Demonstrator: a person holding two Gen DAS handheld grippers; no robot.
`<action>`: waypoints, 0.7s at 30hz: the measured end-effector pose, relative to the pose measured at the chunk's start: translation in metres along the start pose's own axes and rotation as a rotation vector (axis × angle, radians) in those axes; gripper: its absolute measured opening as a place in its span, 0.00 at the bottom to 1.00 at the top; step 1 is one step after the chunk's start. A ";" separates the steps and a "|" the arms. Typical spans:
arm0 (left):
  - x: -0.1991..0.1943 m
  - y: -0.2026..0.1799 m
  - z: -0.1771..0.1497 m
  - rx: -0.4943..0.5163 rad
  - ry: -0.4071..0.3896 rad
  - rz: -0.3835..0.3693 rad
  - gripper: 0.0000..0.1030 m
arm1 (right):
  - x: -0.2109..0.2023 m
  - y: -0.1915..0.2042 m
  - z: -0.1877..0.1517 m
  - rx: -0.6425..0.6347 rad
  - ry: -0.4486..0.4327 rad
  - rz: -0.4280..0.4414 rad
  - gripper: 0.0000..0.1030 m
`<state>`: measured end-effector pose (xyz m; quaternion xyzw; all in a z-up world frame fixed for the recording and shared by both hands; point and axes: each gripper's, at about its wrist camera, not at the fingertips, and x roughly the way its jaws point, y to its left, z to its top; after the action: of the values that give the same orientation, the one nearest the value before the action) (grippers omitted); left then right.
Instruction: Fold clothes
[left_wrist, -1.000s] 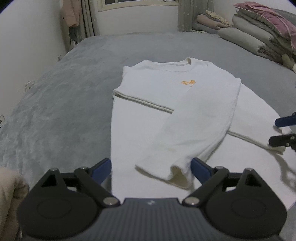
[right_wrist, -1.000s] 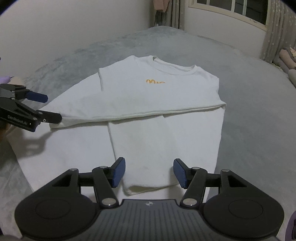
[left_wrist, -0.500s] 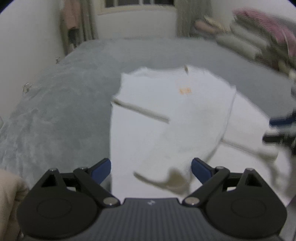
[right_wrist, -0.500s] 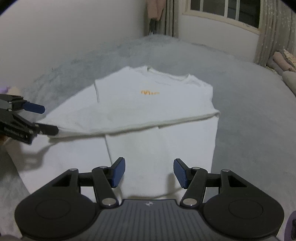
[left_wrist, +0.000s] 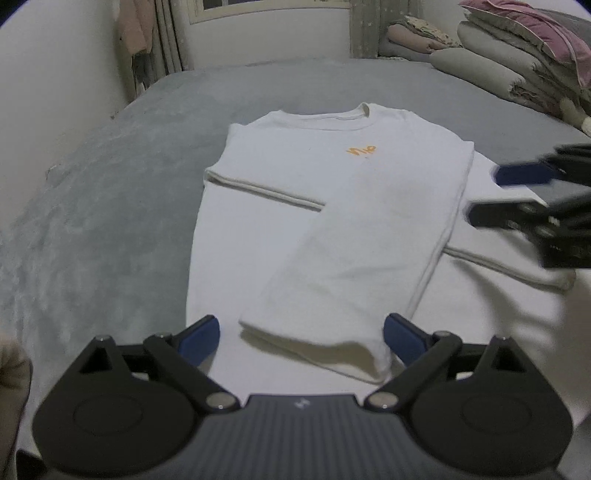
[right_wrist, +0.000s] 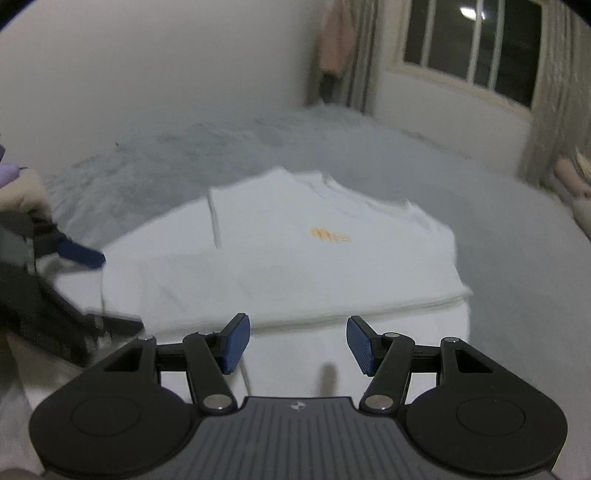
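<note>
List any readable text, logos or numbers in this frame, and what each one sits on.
Orange print on the chest of the white sweatshirt: a short cursive word, too small and stylised to read for sure in the left wrist view, smeared by blur in the right wrist view.
Small pale emblem on the housing of the left gripper: a mark, not letters.
Same emblem on the right gripper: no letters.
No other text shows.

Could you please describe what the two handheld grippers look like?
Both the left gripper and right gripper are matte black with blue ribbed pads, silver pivot screws, rounded lobes and a ribbed grey centre plate bearing a small white logo.
</note>
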<state>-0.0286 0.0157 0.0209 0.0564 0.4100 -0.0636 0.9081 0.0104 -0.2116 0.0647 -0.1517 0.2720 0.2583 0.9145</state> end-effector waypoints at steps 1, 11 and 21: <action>0.001 0.003 0.000 -0.019 0.009 -0.011 0.93 | 0.004 0.004 0.002 -0.007 -0.028 -0.011 0.56; 0.000 0.008 -0.002 -0.021 0.022 -0.025 0.94 | 0.038 0.018 -0.013 0.005 0.048 0.031 0.56; -0.022 0.011 0.009 -0.004 -0.083 0.025 0.77 | 0.041 0.008 -0.015 0.077 0.044 0.073 0.56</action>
<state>-0.0345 0.0271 0.0436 0.0570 0.3713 -0.0536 0.9252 0.0288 -0.1952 0.0277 -0.1123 0.3071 0.2773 0.9034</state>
